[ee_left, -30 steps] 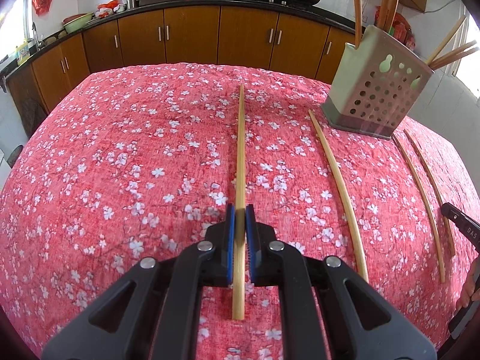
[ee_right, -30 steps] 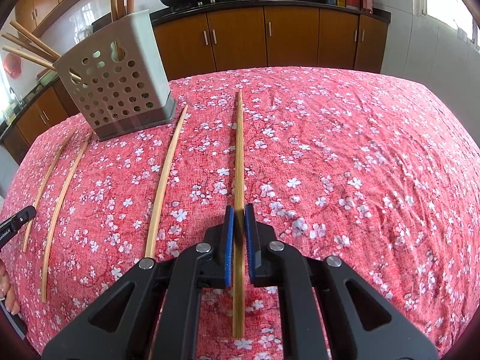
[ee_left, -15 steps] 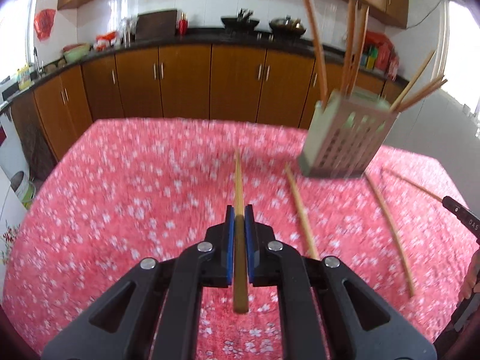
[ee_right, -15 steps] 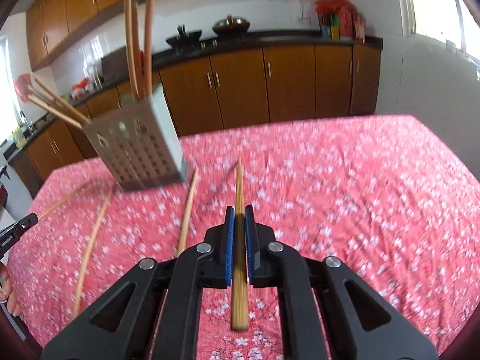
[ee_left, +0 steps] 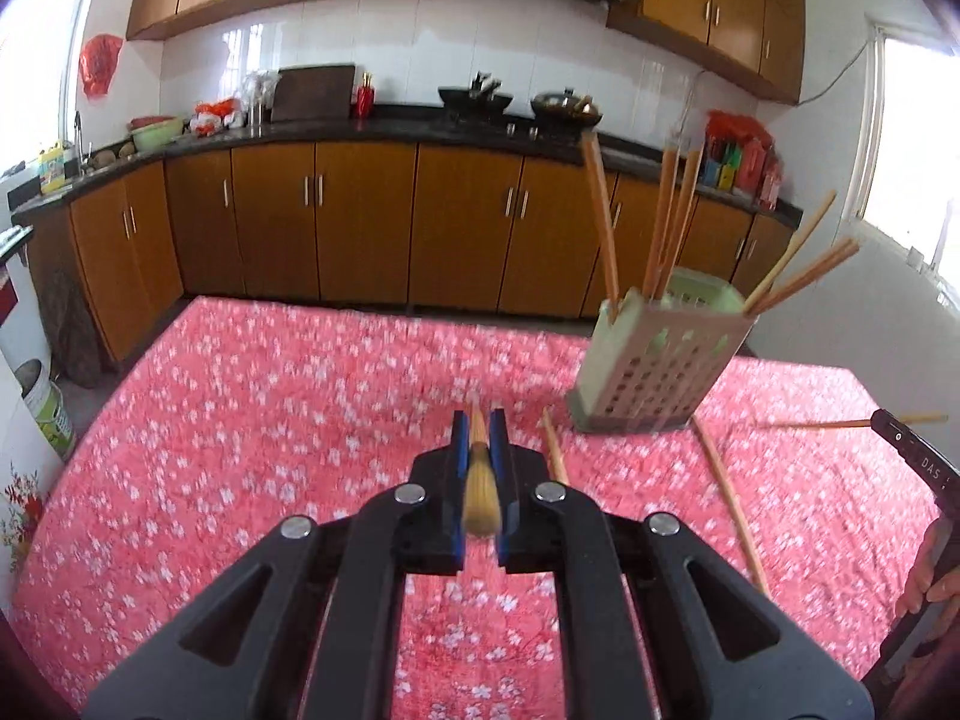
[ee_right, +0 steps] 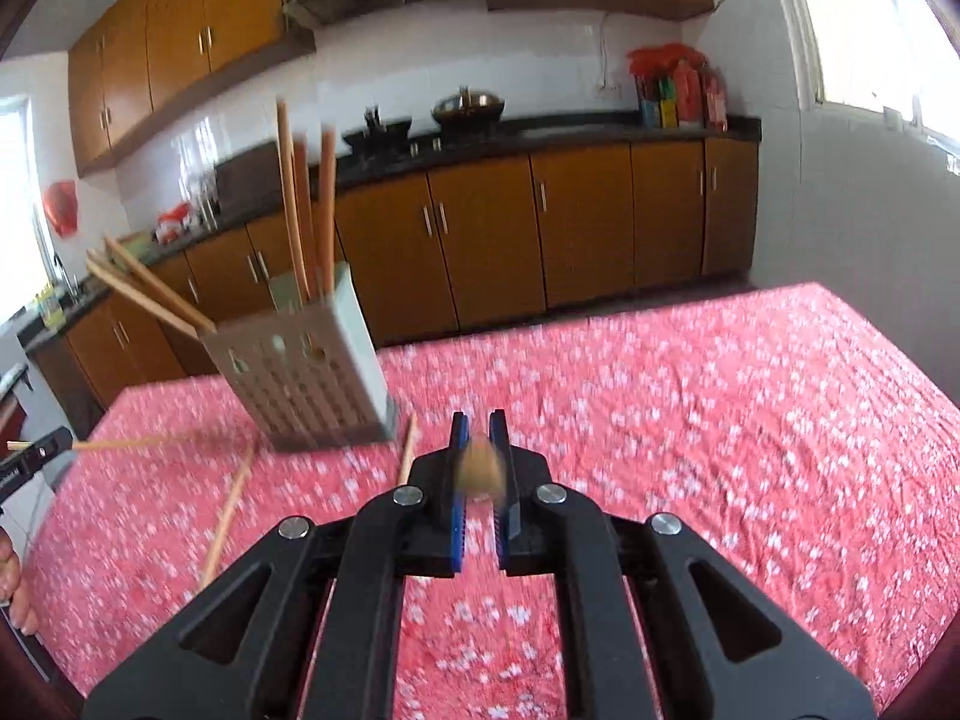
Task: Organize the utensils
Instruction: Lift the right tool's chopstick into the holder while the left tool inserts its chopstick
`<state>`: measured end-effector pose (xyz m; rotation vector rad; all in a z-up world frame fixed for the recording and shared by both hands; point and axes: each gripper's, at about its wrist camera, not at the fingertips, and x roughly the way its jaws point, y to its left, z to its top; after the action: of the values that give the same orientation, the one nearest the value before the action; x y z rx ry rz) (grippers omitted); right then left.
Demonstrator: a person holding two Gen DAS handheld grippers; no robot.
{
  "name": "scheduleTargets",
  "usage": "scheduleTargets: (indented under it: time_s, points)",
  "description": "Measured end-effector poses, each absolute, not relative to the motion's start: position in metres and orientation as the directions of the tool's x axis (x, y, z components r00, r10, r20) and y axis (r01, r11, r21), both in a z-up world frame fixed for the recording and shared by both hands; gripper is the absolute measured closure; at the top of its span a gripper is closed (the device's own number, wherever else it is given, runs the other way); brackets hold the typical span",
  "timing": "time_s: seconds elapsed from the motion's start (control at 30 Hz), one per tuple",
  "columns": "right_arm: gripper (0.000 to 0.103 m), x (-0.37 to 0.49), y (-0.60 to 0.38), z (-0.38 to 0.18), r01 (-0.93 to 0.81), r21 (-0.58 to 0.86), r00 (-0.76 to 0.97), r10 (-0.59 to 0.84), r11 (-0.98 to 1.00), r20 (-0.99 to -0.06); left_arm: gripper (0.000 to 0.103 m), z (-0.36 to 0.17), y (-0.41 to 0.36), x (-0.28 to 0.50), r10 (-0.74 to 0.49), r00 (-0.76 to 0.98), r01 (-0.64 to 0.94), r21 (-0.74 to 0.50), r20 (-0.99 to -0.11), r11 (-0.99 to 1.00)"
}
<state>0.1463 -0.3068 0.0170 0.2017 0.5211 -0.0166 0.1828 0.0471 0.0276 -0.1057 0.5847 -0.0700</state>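
My left gripper [ee_left: 479,435] is shut on a bamboo chopstick [ee_left: 480,498], held in the air above the red floral tablecloth [ee_left: 240,450]. Its length points away from me, so only the near end shows. My right gripper [ee_right: 479,437] is likewise shut on a second chopstick [ee_right: 479,471], blurred and seen end-on. The perforated grey-green utensil holder [ee_left: 654,360] stands ahead and to the right in the left wrist view. It is ahead and to the left in the right wrist view [ee_right: 306,372], with several chopsticks standing in it.
Two loose chopsticks lie on the cloth near the holder [ee_left: 555,450] [ee_left: 729,498], seen again in the right wrist view [ee_right: 408,447] [ee_right: 228,516]. A hand [ee_left: 927,576] shows at the right edge. Brown kitchen cabinets [ee_left: 360,228] run behind the table.
Both grippers have risen and tipped upward, lifting their chopsticks off the cloth. The table has dropped lower in both views and more of the kitchen wall shows.
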Motion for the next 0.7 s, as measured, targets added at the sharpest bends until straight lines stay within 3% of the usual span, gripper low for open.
scheduleTargets:
  time_s: [0.47, 0.7]
  points:
    - [0.095, 0.146, -0.288, 0.098, -0.057, 0.227, 0.939, 0.129, 0.972, -0.318, 0.095, 0.100, 0.034, 0.182, -0.203, 0.876, 0.139, -0.175, -0.437, 0.975]
    - [0.095, 0.151, -0.268, 0.148, -0.144, 0.250, 0.969, 0.188, 0.958, -0.163, 0.095, 0.154, 0.001, 0.181, -0.287, 0.911, 0.235, -0.200, -0.297, 0.951]
